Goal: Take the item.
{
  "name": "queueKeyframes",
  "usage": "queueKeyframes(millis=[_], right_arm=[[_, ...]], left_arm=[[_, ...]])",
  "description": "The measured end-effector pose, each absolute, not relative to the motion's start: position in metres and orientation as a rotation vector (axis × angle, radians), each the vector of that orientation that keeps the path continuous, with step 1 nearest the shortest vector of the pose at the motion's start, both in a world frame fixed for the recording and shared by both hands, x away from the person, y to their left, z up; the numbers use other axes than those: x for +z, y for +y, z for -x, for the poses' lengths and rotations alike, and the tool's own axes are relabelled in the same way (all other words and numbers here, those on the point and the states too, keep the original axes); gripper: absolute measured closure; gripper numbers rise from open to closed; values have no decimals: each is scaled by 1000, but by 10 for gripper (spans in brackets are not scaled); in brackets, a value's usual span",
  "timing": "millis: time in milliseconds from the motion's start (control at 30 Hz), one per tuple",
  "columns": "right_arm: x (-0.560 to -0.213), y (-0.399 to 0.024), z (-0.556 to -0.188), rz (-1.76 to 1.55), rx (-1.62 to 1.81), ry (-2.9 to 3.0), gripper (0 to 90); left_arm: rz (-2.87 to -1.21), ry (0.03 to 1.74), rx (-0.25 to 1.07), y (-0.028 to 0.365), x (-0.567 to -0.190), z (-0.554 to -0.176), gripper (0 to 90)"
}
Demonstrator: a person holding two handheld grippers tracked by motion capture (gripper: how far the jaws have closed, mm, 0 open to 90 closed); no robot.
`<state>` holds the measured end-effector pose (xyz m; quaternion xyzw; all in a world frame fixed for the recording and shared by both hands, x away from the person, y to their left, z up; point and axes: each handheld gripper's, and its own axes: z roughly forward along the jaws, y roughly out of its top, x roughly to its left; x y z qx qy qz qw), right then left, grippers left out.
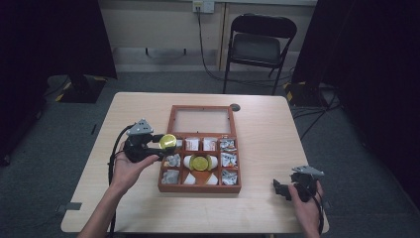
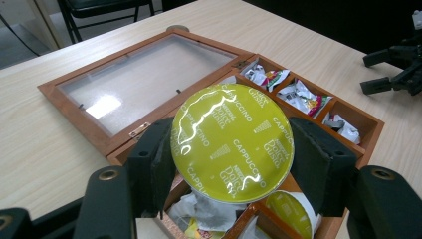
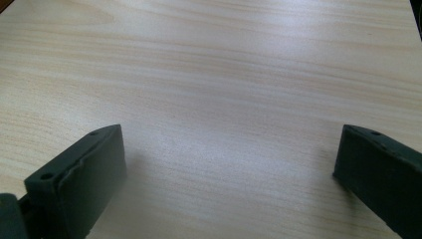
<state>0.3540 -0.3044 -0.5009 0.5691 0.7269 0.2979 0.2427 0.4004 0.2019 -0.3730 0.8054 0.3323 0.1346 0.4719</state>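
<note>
A coffee capsule with a yellow-green foil lid [image 2: 231,142] reading "Cappuccino" hangs over the left edge of the wooden compartment box [image 1: 166,187], and my left gripper [image 1: 161,143] is shut on it, a pad on each side. In the high view the same capsule [image 1: 168,142] sits at the gripper's tip. A second yellow-lidded capsule [image 1: 200,162] lies in the box's middle compartment. My right gripper [image 1: 279,188] rests low at the table's front right, its jaws wide apart over bare wood [image 3: 224,114], open with nothing between them.
The box's glass lid [image 1: 201,120] lies opened flat toward the far side. Small foil packets [image 1: 228,159] and sachets [image 1: 191,144] fill the other compartments. A black folding chair [image 1: 260,42] stands beyond the table. Bare tabletop [image 1: 267,129] stretches right of the box.
</note>
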Motion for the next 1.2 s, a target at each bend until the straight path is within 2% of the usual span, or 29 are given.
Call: queueKeyframes(millis=[1200], right_arm=[[-501, -304, -354, -1555, 814, 1988, 0]], left_arm=[[-1921, 952, 398, 253, -374, -406, 381]])
